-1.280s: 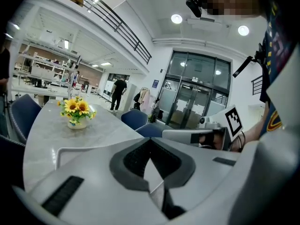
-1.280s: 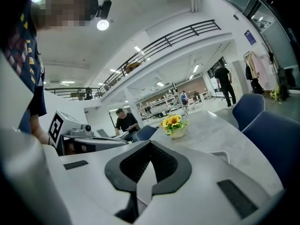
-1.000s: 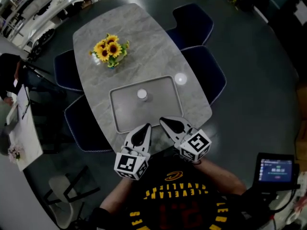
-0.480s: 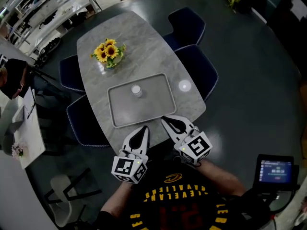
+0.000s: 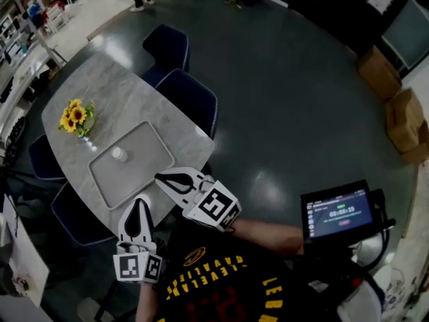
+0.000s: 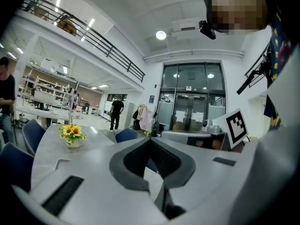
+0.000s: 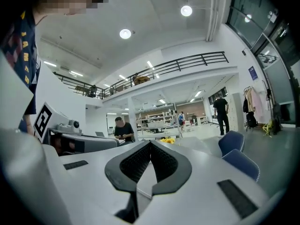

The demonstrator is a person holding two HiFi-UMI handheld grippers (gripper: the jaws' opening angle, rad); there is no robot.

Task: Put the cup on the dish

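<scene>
I see the cup (image 5: 119,154) on the tray (image 5: 142,154); left gripper (image 5: 139,204) and right gripper (image 5: 161,178) hang beside the tray, jaws clenched empty.

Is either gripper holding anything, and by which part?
Nothing is held. The left gripper and right gripper have jaws shut, empty; the small white cup sits on the grey tray.

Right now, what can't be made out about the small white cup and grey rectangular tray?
- Small white cup: too small in the head view to tell shape; the left gripper and right gripper cover it in their views.
- Grey rectangular tray: mostly behind the left gripper in its view.
</scene>
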